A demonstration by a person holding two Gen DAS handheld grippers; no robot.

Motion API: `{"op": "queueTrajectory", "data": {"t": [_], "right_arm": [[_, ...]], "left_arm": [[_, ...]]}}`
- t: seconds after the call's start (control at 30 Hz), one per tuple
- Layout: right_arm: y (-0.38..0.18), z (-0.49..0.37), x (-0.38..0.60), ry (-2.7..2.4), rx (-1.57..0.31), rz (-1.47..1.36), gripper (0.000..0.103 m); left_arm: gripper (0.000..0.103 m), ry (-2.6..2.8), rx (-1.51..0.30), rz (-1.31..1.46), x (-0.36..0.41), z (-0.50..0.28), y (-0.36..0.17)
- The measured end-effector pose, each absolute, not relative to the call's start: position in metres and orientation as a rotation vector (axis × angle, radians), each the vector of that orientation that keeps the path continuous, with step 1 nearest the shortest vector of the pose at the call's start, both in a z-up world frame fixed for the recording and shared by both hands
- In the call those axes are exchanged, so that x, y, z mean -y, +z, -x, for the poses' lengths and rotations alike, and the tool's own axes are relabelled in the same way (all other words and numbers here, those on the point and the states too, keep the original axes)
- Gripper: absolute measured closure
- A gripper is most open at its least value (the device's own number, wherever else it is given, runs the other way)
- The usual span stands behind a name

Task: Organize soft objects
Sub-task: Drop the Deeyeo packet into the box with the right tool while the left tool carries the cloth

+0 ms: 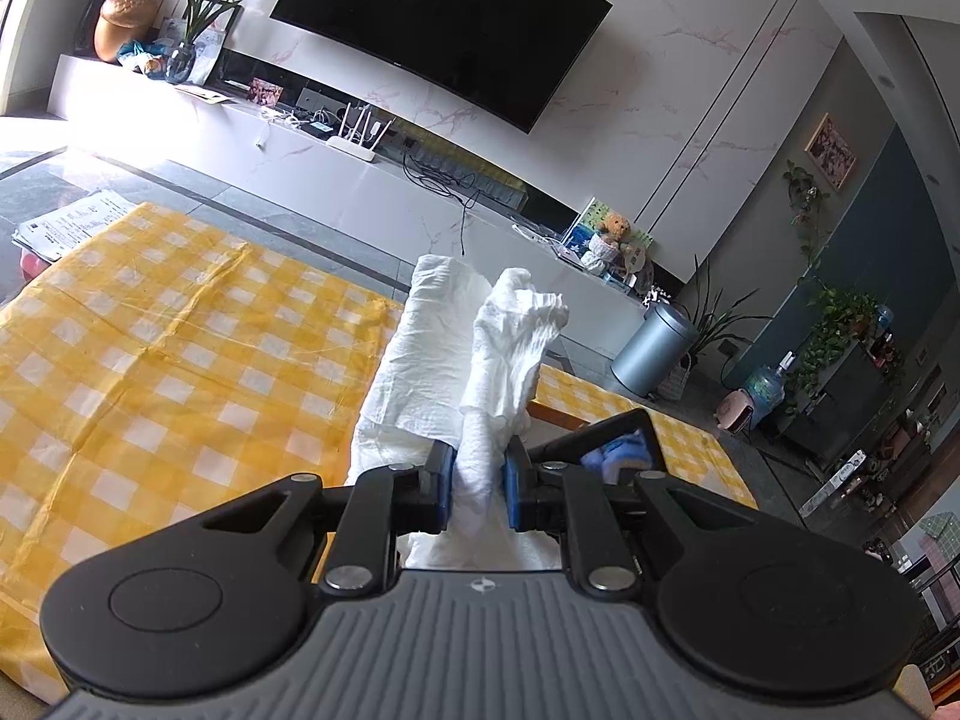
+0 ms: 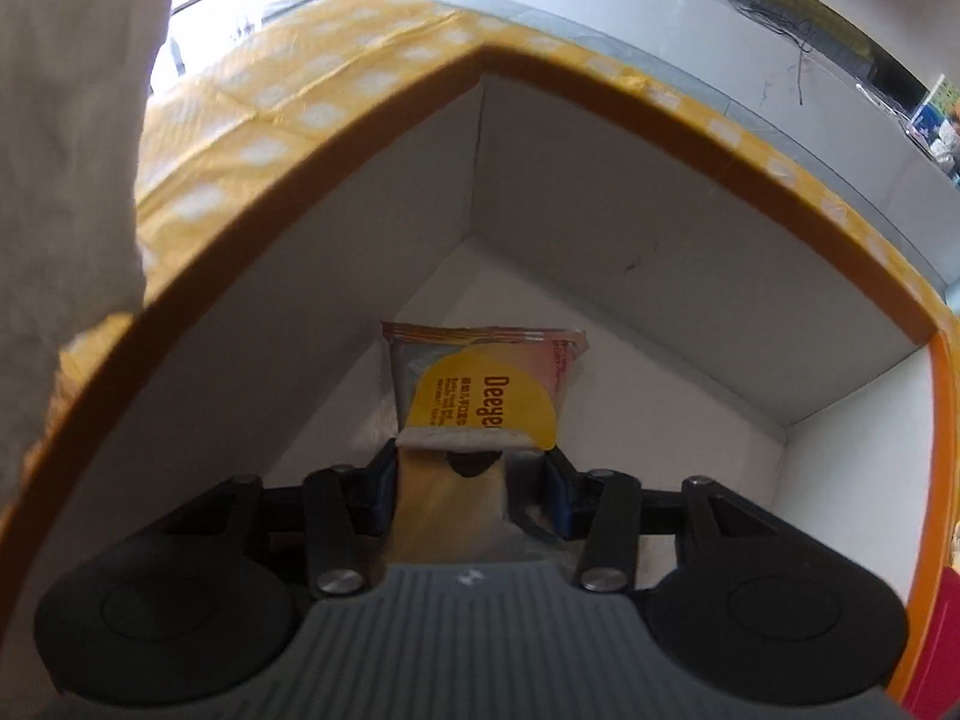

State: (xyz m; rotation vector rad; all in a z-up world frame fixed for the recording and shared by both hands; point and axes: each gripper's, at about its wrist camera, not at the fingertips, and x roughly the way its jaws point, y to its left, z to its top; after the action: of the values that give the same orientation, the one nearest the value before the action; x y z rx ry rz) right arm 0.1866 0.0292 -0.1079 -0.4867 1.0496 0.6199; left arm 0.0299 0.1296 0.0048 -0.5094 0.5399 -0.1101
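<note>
Both grippers loaded: tissue aloft on the left, packet going into the box on the right.

The left gripper (image 1: 477,483) has its jaws pinched tight on a white tissue (image 1: 510,354), which stands up and forward above the checked cloth (image 1: 150,330) on the bench. The right gripper (image 2: 474,495) is down inside the box (image 2: 600,96), jaws closed partway on a packet (image 2: 480,387) whose long axis runs straight ahead toward the far corner. The box walls crowd both sides; the right hand looks nearer to letting go.
</note>
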Motion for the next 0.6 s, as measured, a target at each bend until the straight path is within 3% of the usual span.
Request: {"op": "queueTrajectory", "data": {"t": [0.17,0.3,0.37,0.43,0.6], "right_arm": [[-0.105,-0.189,-0.022,0.635,-1.069,0.418,0.055],[-0.098,-0.195,-0.009,0.682,-1.127,0.288,0.031],[-0.082,-0.190,0.001,0.707,-1.120,0.246,0.027],[-0.060,-0.171,0.010,0.741,-1.053,0.225,0.017],[-0.007,-0.141,0.053,0.722,-0.829,0.235,0.008]], "left_arm": [[0.084,-0.088,-0.563,0.523,-0.133,-0.034,0.000],[0.084,-0.084,-0.564,0.525,-0.134,-0.033,-0.001],[0.084,-0.083,-0.559,0.523,-0.134,-0.033,-0.001],[0.084,-0.085,-0.553,0.524,-0.134,-0.033,-0.002],[0.084,-0.094,-0.561,0.500,-0.123,-0.040,-0.004]]}}
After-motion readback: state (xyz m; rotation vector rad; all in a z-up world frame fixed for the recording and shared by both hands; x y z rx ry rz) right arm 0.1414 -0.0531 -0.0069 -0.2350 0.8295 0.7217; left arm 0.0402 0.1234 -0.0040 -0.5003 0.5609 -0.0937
